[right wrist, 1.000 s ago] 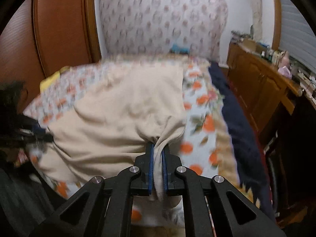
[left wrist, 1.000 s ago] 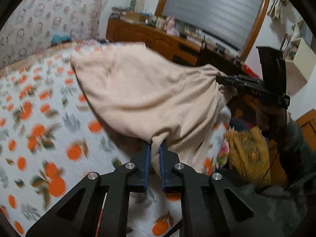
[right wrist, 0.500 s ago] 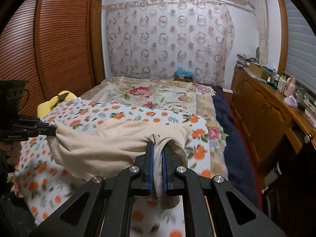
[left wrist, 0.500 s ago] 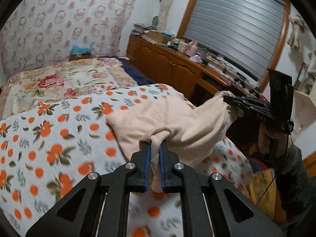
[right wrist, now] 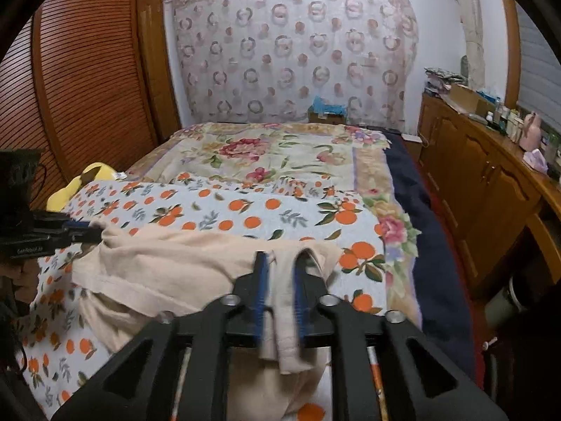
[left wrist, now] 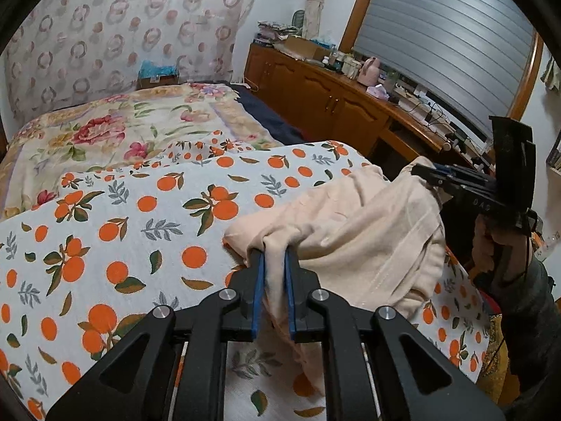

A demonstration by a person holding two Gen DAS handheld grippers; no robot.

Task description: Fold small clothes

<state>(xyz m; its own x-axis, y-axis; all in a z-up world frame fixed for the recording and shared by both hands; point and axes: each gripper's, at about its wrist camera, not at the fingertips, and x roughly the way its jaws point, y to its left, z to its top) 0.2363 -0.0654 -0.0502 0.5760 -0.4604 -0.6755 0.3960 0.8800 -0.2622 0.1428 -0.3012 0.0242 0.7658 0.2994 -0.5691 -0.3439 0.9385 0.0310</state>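
Note:
A beige garment [left wrist: 354, 231] lies bunched on the near part of the orange-print bedsheet [left wrist: 115, 231]. My left gripper [left wrist: 272, 258] is shut on one corner of it, low over the sheet. My right gripper [right wrist: 280, 261] still has a strip of the same garment [right wrist: 168, 266] between its blue pads, and its jaws stand a little apart. Each gripper shows in the other's view: the right one [left wrist: 426, 172] at the garment's far right corner, the left one [right wrist: 94, 233] at its left corner.
A floral quilt [right wrist: 280, 154] covers the far half of the bed, with a dark blue blanket [right wrist: 417, 210] along its right edge. A wooden cabinet [right wrist: 484, 175] with clutter runs along the right. A louvred wardrobe [right wrist: 80, 80] and a yellow item [right wrist: 84, 179] are at the left.
Both grippers have come down from holding the garment spread in the air. The garment now rests bunched on the sheet. The right gripper's jaws have widened slightly.

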